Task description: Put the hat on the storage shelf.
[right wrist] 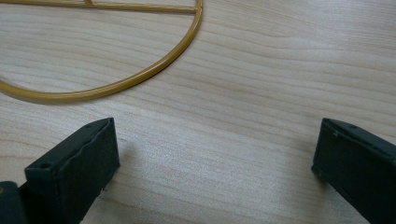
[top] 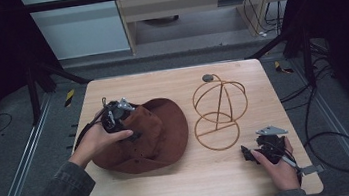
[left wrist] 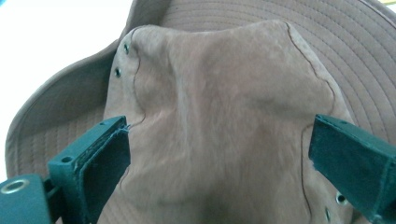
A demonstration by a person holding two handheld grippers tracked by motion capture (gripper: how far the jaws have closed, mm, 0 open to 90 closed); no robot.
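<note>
High view: the person's left hand and the left gripper [top: 124,120] cover part of the brown hat's [top: 159,130] crown. The hat lies crown up on the table's [top: 188,182] left half, brim wide, long axis indeterminate. Left jaws spread, straddling the crown. Right gripper [top: 257,149] parted, empty, near the wire stand [top: 219,110].

Bare table [top: 192,176] lies open before the right gripper [top: 262,148]; the wire stand [top: 219,110] blocks farther ahead, with the brown hat [top: 159,130] just beside it
</note>
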